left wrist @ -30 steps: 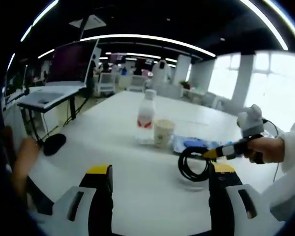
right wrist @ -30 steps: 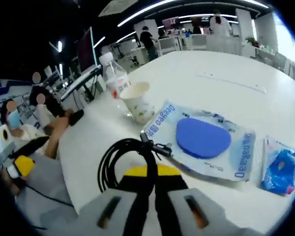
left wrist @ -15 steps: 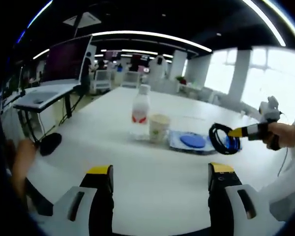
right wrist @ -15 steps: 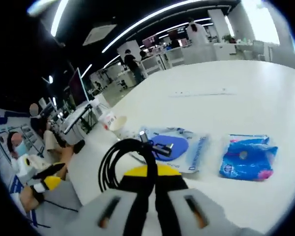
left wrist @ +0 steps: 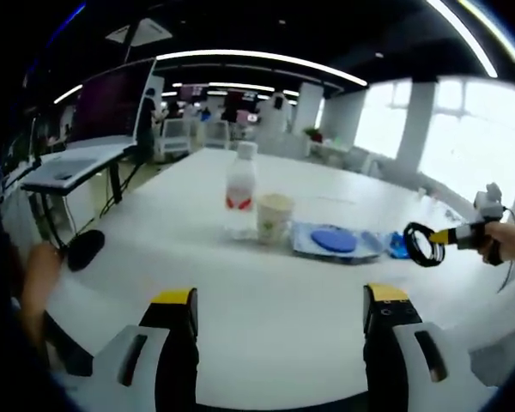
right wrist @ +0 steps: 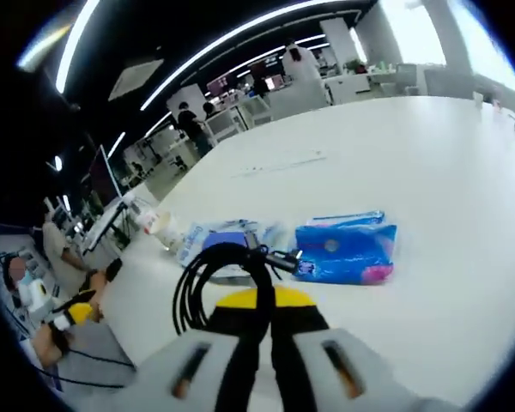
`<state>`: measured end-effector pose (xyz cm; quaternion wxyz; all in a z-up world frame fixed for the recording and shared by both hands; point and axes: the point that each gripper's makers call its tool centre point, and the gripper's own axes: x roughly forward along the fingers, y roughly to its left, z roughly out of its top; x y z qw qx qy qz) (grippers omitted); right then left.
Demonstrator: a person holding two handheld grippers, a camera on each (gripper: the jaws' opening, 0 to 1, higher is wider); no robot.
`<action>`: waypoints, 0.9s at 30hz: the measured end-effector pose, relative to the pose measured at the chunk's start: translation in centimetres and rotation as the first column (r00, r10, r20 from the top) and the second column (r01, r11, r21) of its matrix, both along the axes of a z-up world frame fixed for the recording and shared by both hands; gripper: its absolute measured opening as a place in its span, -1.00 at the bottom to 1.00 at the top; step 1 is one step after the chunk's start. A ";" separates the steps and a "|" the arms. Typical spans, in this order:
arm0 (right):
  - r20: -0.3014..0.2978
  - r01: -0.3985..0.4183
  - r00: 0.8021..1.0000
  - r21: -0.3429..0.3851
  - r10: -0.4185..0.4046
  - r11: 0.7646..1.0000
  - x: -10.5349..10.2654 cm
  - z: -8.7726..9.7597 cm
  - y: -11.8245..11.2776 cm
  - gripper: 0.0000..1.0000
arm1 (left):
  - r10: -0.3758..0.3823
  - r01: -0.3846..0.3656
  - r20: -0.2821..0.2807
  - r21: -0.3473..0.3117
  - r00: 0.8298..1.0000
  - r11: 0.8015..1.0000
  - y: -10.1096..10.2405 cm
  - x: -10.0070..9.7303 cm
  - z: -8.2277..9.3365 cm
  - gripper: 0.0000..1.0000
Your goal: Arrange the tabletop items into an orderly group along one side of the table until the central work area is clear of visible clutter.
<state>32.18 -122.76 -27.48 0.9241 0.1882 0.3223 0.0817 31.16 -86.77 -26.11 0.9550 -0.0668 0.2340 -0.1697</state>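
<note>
Black coiled cable point(right wrist: 213, 279), clenched in right claw point(right wrist: 257, 296), has travelled off the centre twd the blue packet point(right wrist: 343, 255) end of the white surface point(left wrist: 266, 300); left claw point(left wrist: 279, 300) gapes, holding nothing. Centre's clearing; cable needs setting down.

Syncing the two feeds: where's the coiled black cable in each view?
Left gripper view: coiled black cable at far right, hanging from the right tool above the table.
Right gripper view: lower centre, clamped in that view's own shut tool.
Shared landmark: the blue packet, just left of the coil.
</note>
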 end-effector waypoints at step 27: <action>-0.157 0.076 0.985 0.017 -0.073 0.997 -0.8 -6.2 -2.9 -1.00 | -0.029 0.030 -0.035 0.023 0.999 0.999 -0.5 -1.0 -0.6 0.50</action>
